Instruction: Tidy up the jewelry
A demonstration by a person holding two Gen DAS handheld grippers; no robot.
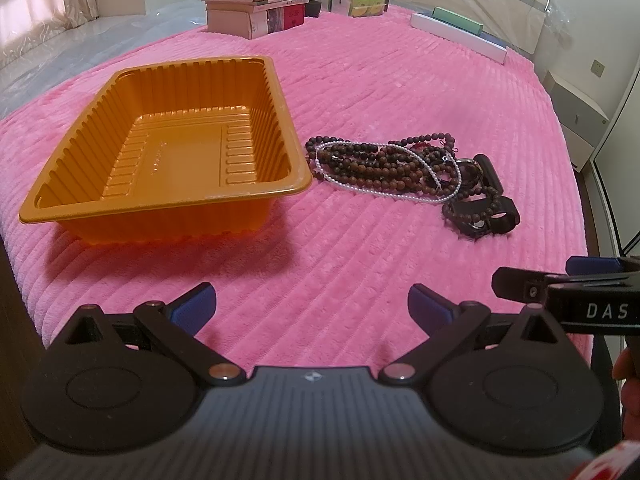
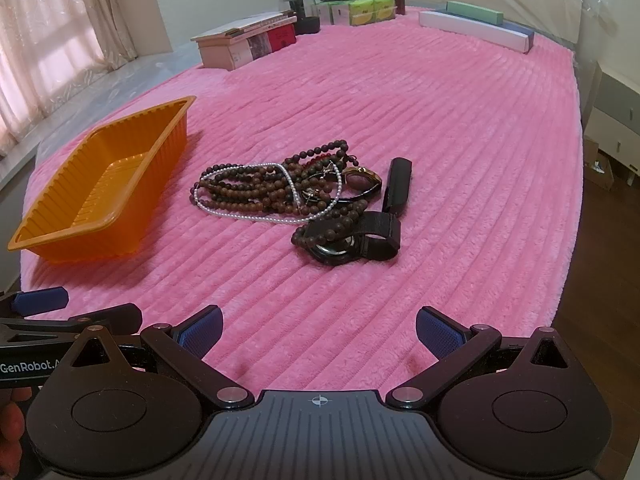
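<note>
My right hand-held gripper point(image 2: 318, 334), spread and empty, faces the jewelry pile point(image 2: 296, 196) mid-bed; left hand-held gripper point(image 1: 310, 306), also spread, faces the tray point(image 1: 276, 192).

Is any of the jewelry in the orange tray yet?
No, the orange tray holds nothing; the jewelry pile lies beside it on the pink blanket.

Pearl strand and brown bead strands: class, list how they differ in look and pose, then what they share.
The pearl strand is white with tiny beads; the brown bead strands are dark with larger beads. The pearl strand is one thin loop draped on top; the brown strands lie bunched beneath it. Both rest tangled together on the pink blanket, outside the orange tray.
</note>
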